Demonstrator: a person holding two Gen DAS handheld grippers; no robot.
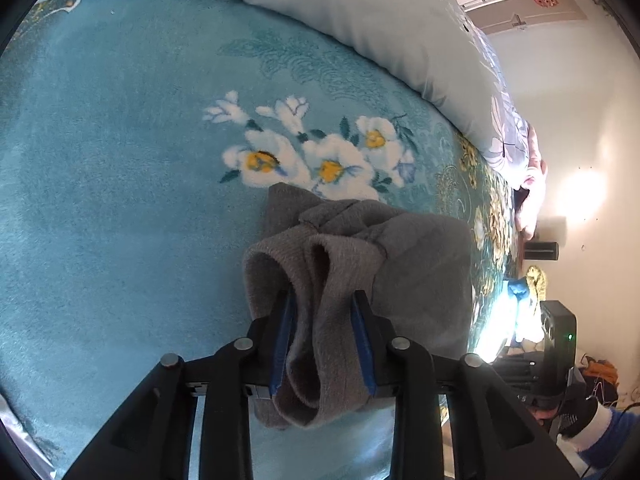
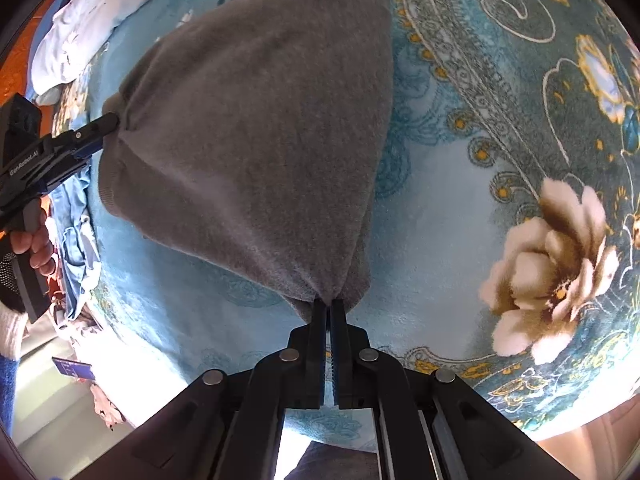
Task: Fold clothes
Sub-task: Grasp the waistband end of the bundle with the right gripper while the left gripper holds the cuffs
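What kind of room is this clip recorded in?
Most likely a bedroom at home. The grey garment hangs over a bed covered by a teal floral blanket, a pale quilt is bunched along its far edge, and a door shows in a plain wall.

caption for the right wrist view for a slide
Right gripper pinches one corner of a grey garment over the floral blanket.

Plain grey-brown knit on the garment (image 2: 256,128), no print anywhere. Under it, the bed blanket (image 1: 120,160) is teal, patterned with white flowers with yellow centres (image 1: 320,156) and, in the right wrist view, a cream-and-brown bloom (image 2: 548,268) amid gold paisley scrolls. The pale blue duvet (image 1: 360,12) carries a faint floral print. The left gripper (image 1: 324,308) is black with blue pads; the right gripper (image 2: 329,308) is all black.
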